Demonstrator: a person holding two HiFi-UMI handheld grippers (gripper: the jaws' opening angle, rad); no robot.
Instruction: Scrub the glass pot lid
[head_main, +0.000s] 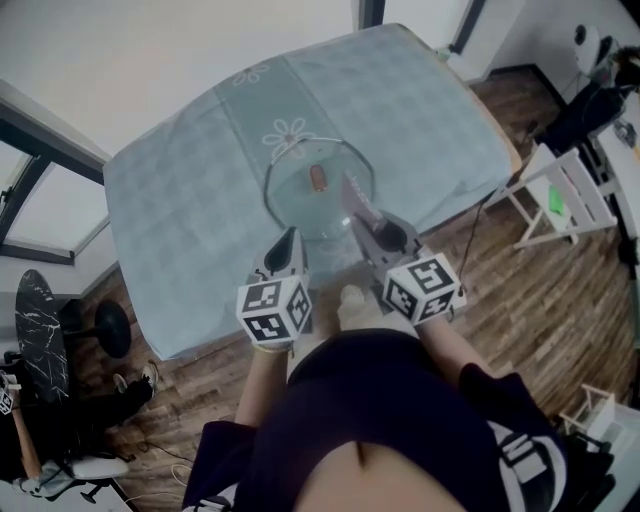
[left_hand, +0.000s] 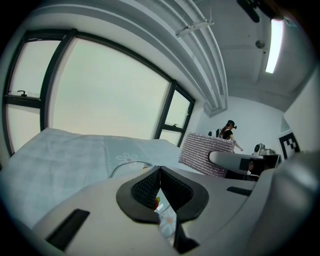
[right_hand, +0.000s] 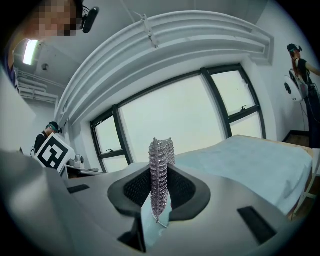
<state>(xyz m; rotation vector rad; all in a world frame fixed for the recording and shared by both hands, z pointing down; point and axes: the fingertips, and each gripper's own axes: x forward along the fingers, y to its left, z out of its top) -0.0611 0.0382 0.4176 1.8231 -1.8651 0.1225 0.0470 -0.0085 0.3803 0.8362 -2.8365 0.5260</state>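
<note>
Jaws on the left gripper (left_hand: 160, 175) are pinched together on nothing, the right gripper (right_hand: 161, 197) is clamping a silvery mesh scrubber (right_hand: 160, 165), and the glass pot lid (head_main: 300, 195) sits on the blue tablecloth (head_main: 190, 210) mid-frame in the head view.

Flat daylight blew out the big windows (left_hand: 100, 100). A ceiling strip light (left_hand: 276, 45) glared in the left gripper view. The head view was soft and washed, with only faint shadows on the bench cloth (head_main: 190, 190). Both gripper views showed heavy fisheye bending, dark vignetted corners and a blurred foreground.
</note>
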